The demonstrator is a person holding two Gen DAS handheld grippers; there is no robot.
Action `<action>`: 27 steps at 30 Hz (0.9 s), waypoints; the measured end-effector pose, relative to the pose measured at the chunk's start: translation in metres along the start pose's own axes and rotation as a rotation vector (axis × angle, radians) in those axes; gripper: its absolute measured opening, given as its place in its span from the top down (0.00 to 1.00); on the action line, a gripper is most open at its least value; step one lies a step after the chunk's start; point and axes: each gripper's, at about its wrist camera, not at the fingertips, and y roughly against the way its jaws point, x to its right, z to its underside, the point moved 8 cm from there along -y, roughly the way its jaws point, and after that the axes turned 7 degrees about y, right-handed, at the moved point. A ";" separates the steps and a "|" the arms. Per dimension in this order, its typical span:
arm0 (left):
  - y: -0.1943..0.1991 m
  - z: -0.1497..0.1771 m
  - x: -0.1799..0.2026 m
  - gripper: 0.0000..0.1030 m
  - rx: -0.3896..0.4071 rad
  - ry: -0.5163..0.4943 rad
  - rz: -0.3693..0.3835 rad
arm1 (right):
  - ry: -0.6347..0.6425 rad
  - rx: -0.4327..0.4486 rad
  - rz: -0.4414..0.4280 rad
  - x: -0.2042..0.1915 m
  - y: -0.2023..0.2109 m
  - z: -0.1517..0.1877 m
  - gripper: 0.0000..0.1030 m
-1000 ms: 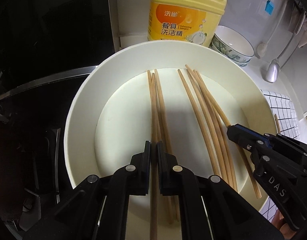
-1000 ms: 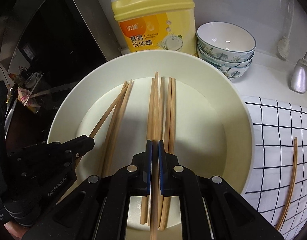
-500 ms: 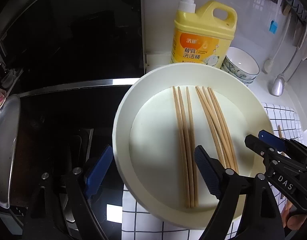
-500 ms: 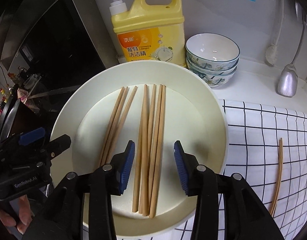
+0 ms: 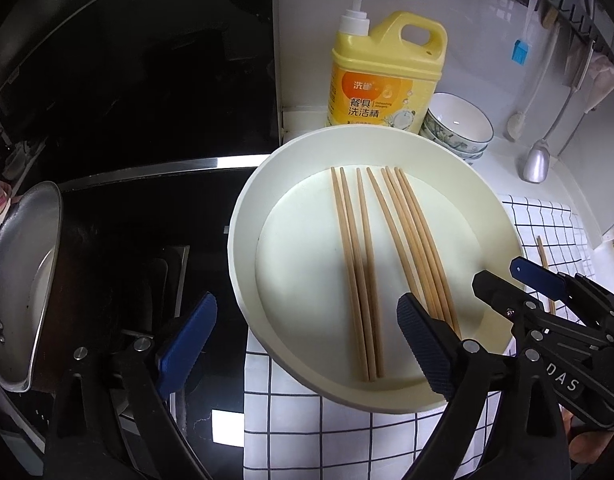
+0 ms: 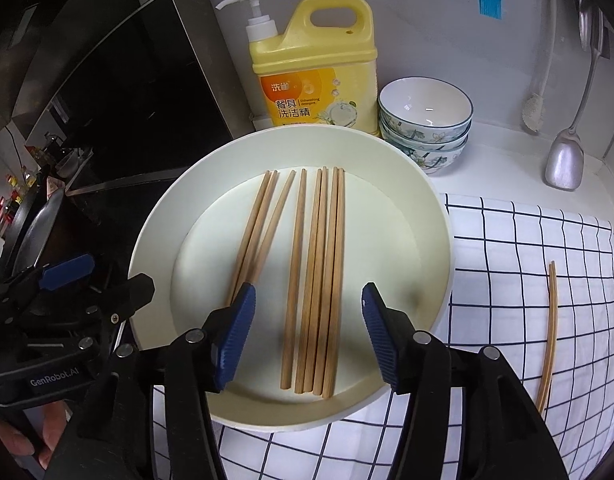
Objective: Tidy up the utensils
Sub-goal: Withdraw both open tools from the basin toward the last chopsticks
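Your left gripper [image 5: 307, 344] has its jaws spreading wide with nothing between the pads; your right gripper [image 6: 307, 332] is opening too, above the chopsticks [image 6: 315, 276] but clear of them. The sticks lie in two bunches mid-frame in the cream plate [image 6: 419, 208]. A stray pair of chopsticks [image 6: 549, 332] lies on the checked cloth [image 6: 527, 248], lower right.

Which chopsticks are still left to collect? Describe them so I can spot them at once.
Start at the big white plate on the checked cloth. Right of it, the stray chopsticks lie directly on the cloth, alone; all the others rest inside the plate.
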 end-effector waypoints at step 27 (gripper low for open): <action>0.031 0.005 0.005 0.11 0.030 -0.048 0.068 | -0.076 0.050 0.063 0.008 0.038 0.017 0.44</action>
